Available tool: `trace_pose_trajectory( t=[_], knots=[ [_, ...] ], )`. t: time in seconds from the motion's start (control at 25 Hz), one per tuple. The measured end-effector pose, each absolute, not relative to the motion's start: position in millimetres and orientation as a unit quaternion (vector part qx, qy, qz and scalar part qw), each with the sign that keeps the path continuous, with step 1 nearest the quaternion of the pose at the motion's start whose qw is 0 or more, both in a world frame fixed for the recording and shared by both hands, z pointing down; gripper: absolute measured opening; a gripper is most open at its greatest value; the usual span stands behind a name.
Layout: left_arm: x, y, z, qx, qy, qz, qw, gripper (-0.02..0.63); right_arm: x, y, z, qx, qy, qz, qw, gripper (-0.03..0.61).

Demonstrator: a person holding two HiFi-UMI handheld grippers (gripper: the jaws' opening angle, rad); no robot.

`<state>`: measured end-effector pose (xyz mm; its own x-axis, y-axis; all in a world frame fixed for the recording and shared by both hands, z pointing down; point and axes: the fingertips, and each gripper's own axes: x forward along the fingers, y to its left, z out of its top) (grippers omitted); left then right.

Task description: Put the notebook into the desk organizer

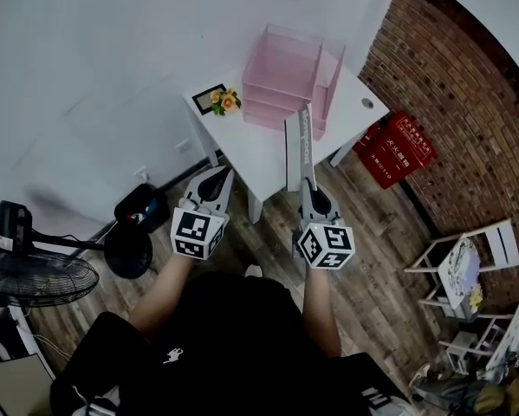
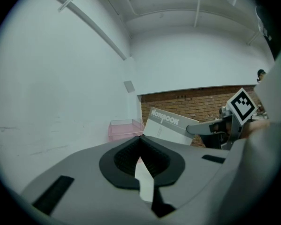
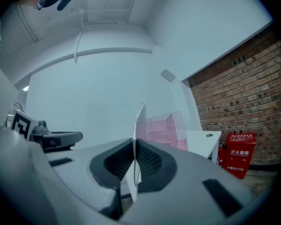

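The grey-and-white notebook (image 1: 300, 146) stands edge-on in the air above the front of the white table (image 1: 259, 141). My right gripper (image 1: 308, 182) is shut on its lower edge. In the right gripper view the thin notebook (image 3: 140, 118) rises upright from between the pads, with the pink desk organizer (image 3: 166, 128) behind it. The organizer (image 1: 287, 76) sits at the table's far side, a little beyond the notebook's top. My left gripper (image 1: 219, 177) hovers to the left of the notebook, shut and holding nothing. From the left gripper view the notebook (image 2: 170, 124) shows its cover, and the organizer (image 2: 124, 128) lies further left.
A small flower bunch (image 1: 226, 101) and a black picture frame (image 1: 209, 93) stand on the table's left corner. A red fire-extinguisher box (image 1: 396, 150) leans by the brick wall at right. A floor fan (image 1: 34, 276) stands at left and white chairs (image 1: 463, 267) at right.
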<state>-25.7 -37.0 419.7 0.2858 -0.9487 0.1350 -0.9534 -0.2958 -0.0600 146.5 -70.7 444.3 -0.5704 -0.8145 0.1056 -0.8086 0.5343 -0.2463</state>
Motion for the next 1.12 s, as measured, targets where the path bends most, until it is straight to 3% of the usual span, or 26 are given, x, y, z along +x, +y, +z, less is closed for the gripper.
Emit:
trace_pose_trajectory(
  t=[0.76, 1.12],
  knots=[
    [-33, -88, 436, 0.800, -0.594, 0.077, 0.039, 0.003, 135, -109, 476, -0.436, 0.879, -0.193, 0.012, 0.011],
    [-43, -137, 446, 0.812, -0.576, 0.081, 0.053, 0.003, 123, -145, 488, -0.417, 0.875, -0.239, 0.053, 0.011]
  ],
)
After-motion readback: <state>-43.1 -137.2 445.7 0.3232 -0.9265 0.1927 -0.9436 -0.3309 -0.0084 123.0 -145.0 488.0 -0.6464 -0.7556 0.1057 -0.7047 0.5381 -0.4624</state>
